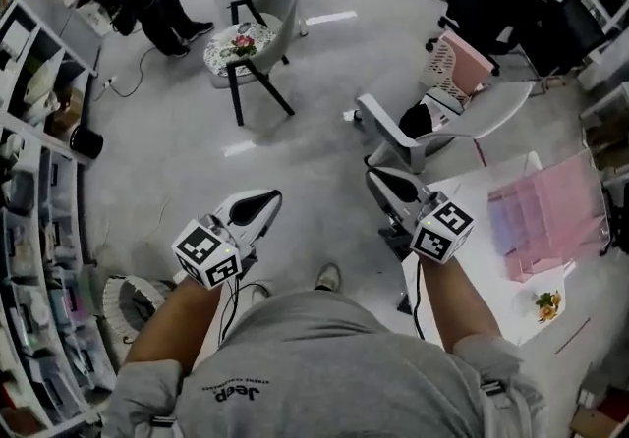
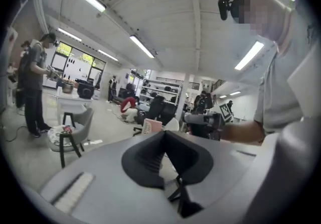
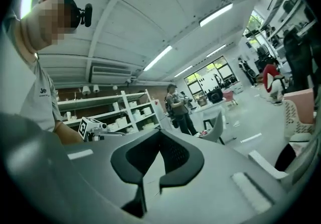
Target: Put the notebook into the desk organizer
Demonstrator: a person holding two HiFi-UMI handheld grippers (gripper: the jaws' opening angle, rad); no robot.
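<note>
Right gripper (image 1: 375, 177), fingers together, empty, apart from desk organizer (image 1: 550, 225).

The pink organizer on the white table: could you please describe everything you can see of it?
The pink organizer shows only in the head view. It looks like translucent pink plastic with upright walls, and rests on the white table. A bluish tint shows at its left end; its contents are unclear. Nothing else visibly touches it.

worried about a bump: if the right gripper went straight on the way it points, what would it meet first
Nothing near: the shut, empty right gripper points out over open floor. Farther on, roughly in line, stand a grey chair and a person; which comes first is unclear.
</note>
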